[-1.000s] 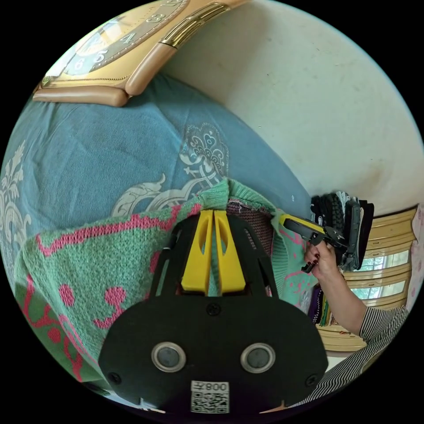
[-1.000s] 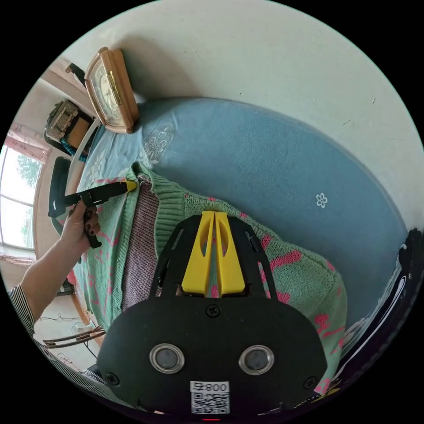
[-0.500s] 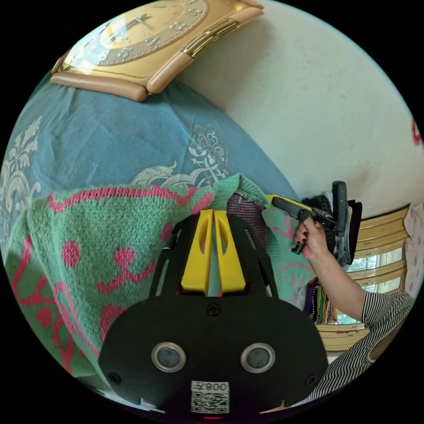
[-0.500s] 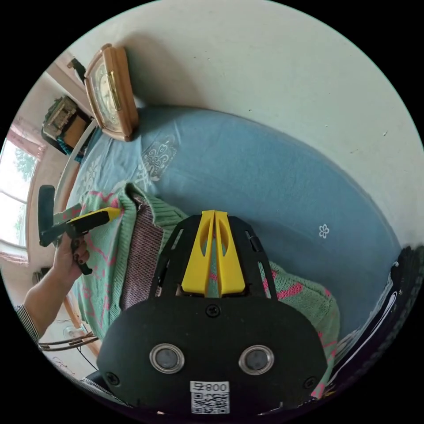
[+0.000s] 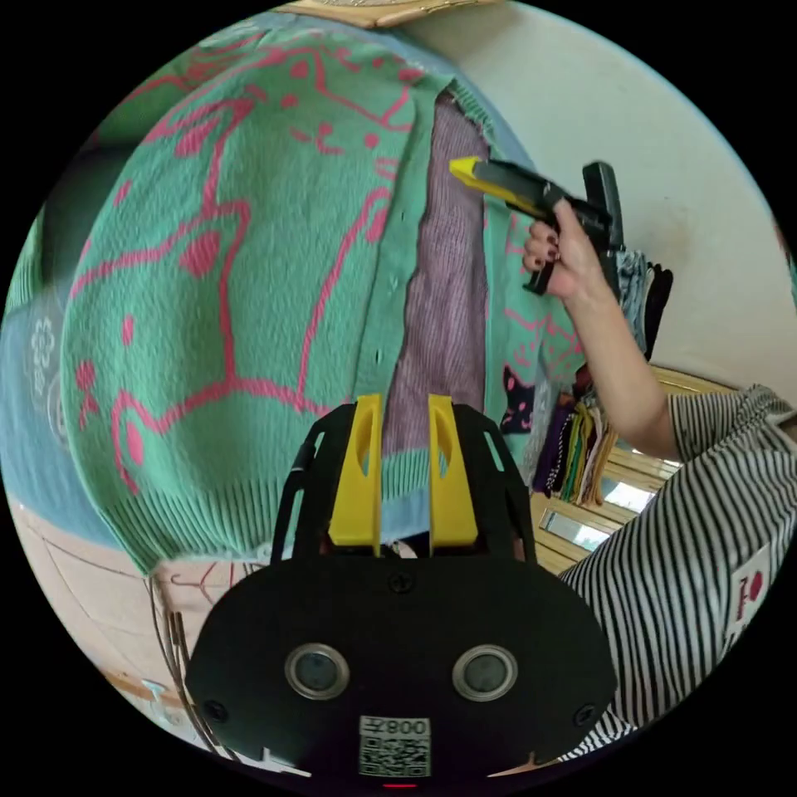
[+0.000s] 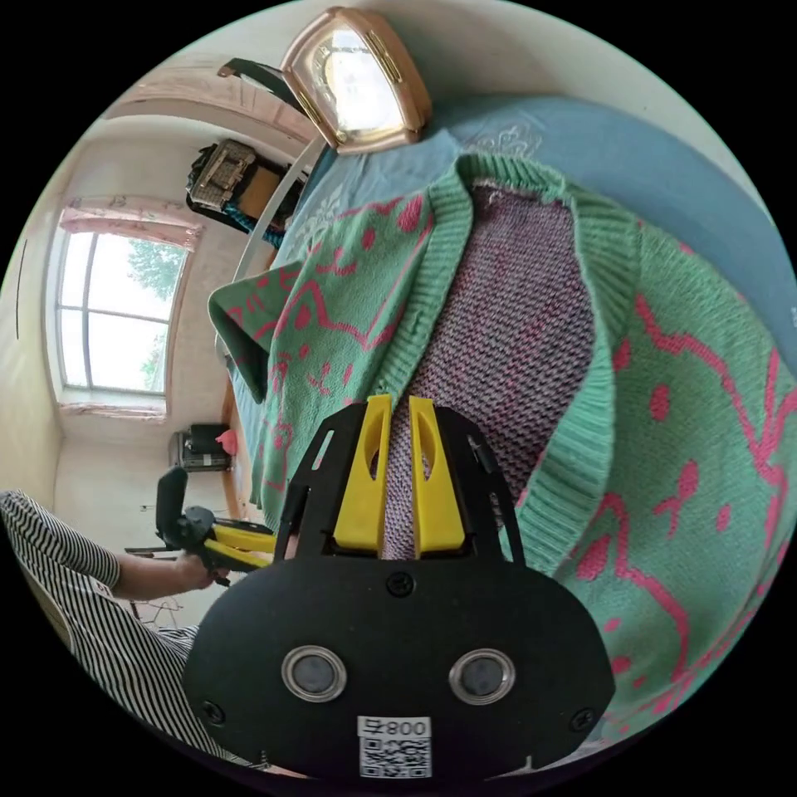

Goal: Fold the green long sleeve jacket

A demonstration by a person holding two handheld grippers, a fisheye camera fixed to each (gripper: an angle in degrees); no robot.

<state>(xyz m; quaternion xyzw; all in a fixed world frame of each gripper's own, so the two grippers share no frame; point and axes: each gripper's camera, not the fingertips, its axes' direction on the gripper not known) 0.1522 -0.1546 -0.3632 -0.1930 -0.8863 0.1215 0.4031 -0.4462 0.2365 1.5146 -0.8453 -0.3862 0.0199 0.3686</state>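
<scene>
Left gripper view: left gripper (image 5: 397, 398) jaws now parted, empty, cardigan released. Green jacket (image 5: 249, 249) lies spread open-front on blue bedspread (image 6: 664, 158), 12 o'clock. Right gripper (image 6: 397, 411) jaws apart too, probably empty. Laid out; folding next.

Jacket (image 6: 681, 398) spread on the bedcover (image 6: 664, 166), clock (image 6: 357, 79) beyond its collar against the wall (image 5: 664, 116).
</scene>
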